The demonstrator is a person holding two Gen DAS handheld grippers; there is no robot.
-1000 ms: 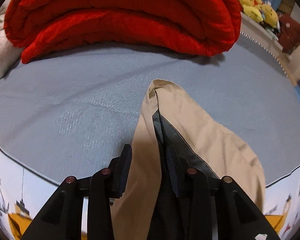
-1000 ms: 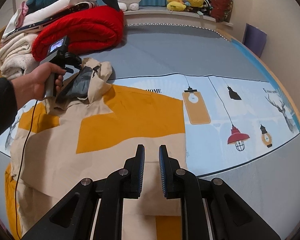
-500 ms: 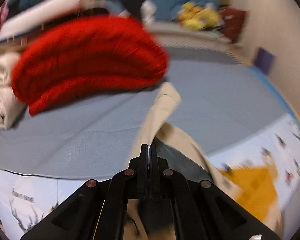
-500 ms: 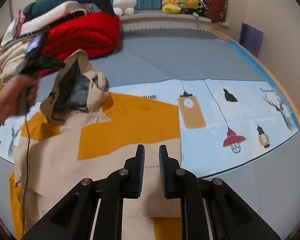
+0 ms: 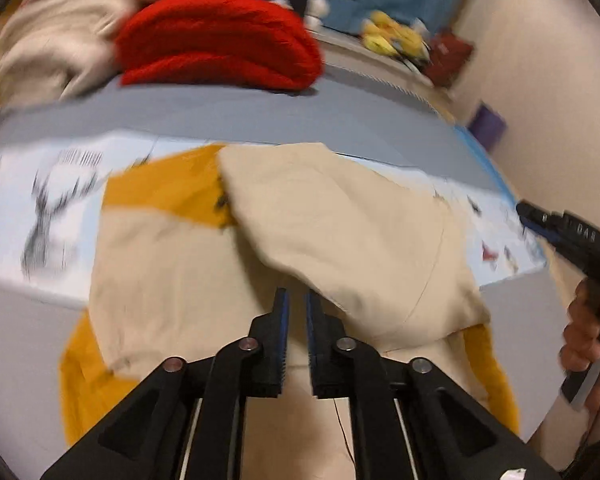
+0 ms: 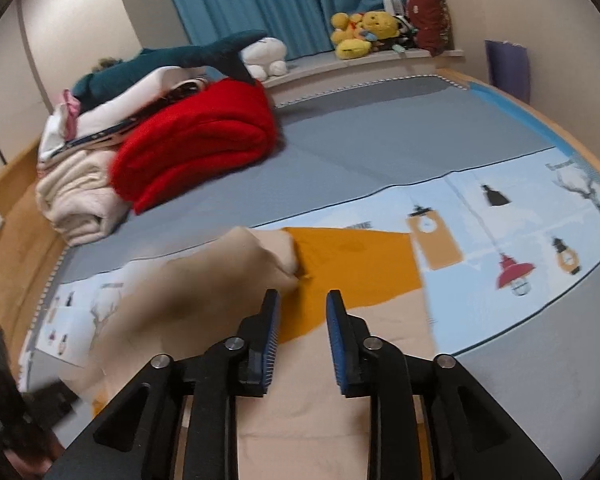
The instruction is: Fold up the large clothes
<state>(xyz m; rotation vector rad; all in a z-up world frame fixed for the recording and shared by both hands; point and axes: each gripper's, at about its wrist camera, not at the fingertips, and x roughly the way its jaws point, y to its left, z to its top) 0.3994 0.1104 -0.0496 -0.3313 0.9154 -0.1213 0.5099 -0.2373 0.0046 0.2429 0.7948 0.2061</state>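
A beige and orange hoodie [image 5: 172,264] lies flat on the printed mat [image 5: 28,200]. Its beige hood [image 5: 340,232] is folded down over the body. My left gripper [image 5: 296,304] hovers just short of the hood's near edge; its jaws are opening, a narrow gap with nothing in it. In the right wrist view the hood [image 6: 228,272] is blurred at the left of the hoodie [image 6: 340,380]. My right gripper [image 6: 302,298] hangs above the orange panel, jaws opening and empty. A hand holds the right gripper [image 5: 540,216] at the right edge of the left wrist view.
A rolled red blanket [image 6: 196,140] and cream bedding [image 6: 76,200] are stacked at the back left, with a shark plush [image 6: 180,56] on top. Yellow soft toys [image 6: 360,28] sit on the window ledge. Grey bedding [image 6: 380,140] spreads beyond the printed mat [image 6: 520,220].
My left gripper closed on the hood, swung it back over the hoodie's body and let go of it. My right gripper rose a little and its jaws widened.
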